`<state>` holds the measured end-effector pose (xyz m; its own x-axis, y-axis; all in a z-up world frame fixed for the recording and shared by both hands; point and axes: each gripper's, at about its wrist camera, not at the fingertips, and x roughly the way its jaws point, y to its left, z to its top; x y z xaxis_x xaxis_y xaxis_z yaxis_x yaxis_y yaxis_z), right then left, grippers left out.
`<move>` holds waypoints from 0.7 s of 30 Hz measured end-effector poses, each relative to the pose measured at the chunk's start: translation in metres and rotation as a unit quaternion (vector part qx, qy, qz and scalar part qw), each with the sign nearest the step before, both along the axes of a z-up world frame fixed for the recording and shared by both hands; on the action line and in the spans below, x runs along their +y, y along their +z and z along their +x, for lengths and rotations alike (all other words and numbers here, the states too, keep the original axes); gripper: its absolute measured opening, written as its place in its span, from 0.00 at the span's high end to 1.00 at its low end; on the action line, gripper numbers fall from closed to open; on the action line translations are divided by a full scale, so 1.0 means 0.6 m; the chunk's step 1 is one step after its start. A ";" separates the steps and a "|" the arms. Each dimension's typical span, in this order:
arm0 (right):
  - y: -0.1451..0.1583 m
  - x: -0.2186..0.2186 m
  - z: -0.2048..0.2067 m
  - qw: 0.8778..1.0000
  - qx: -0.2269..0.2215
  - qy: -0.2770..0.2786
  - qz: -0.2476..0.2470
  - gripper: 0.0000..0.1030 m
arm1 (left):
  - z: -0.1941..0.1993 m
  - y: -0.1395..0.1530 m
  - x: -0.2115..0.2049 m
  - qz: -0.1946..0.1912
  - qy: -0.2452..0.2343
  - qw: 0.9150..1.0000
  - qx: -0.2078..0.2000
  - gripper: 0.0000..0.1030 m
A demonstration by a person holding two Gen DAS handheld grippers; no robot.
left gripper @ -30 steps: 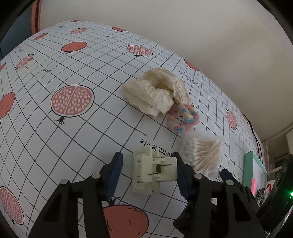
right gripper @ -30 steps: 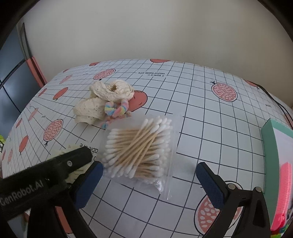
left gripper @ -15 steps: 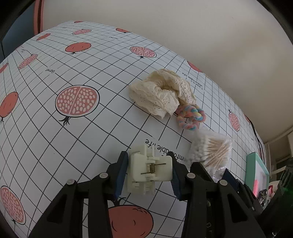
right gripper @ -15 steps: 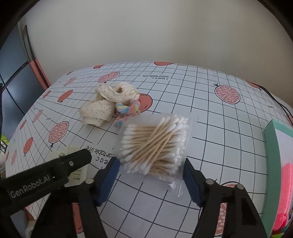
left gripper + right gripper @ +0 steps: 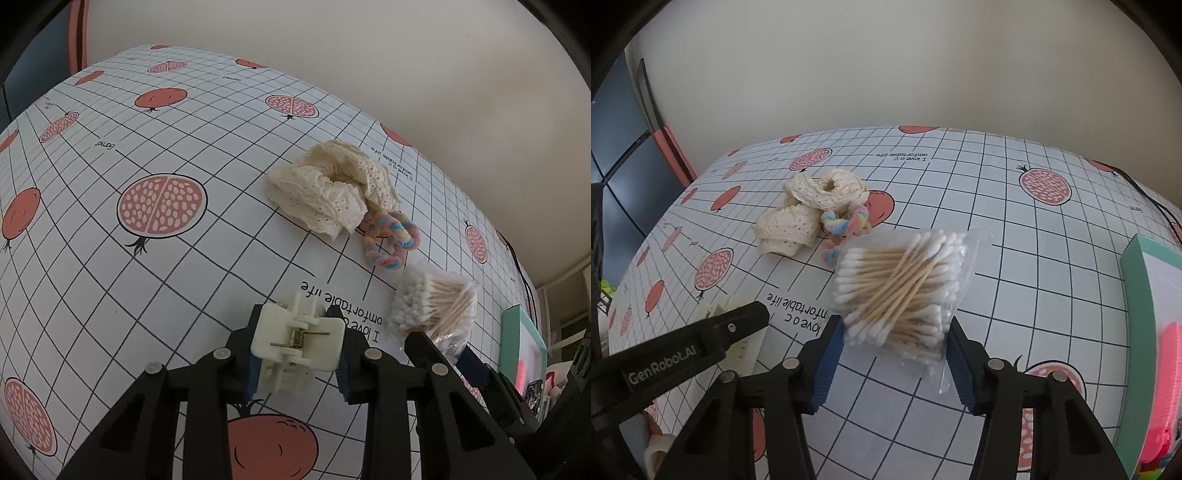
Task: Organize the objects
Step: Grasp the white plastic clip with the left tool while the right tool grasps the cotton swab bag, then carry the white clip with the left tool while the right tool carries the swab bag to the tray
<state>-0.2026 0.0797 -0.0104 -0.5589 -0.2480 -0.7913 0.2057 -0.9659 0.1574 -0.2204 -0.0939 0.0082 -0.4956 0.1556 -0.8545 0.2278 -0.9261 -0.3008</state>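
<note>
While my left gripper (image 5: 297, 354) has just been closing, its blue fingers (image 5: 252, 363) now press both flat sides of the cream hair claw clip (image 5: 297, 345), which sits low on the bench (image 5: 110, 258) near me, over the printed tomato. The clip is stiff plastic with a bare spring across its top; I judge it light but brittle at the teeth, so the broad side plates are the place to squeeze, not the hinge. Further out lie a cream lace scrunchie (image 5: 325, 195) and, touching its near edge, a pastel rainbow hair tie (image 5: 391, 240); both look soft and will crush to nothing, so they want a deep pinch through the bulk. To the right, my right gripper (image 5: 892, 354) has also been closing: its fingers (image 5: 827, 362) stand either side of the near end of the cotton swab bag (image 5: 901, 284) and seem to touch the film, though I cannot tell how firmly. The bag is light, slippery and saggy, so I would grip across the bundle of sticks rather than loose film. At the far right edge stands a teal box (image 5: 1137, 295).
</note>
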 end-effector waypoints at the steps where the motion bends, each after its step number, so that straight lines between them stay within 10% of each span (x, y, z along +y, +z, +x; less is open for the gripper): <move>1: 0.000 0.002 0.001 1.000 -0.001 0.000 -0.001 0.46 | 0.000 0.000 0.001 0.000 0.000 1.000 0.000 0.67; 21: 0.047 0.043 0.027 1.000 0.010 -0.007 -0.018 0.48 | 0.024 0.027 0.021 0.004 -0.001 1.000 0.009 0.67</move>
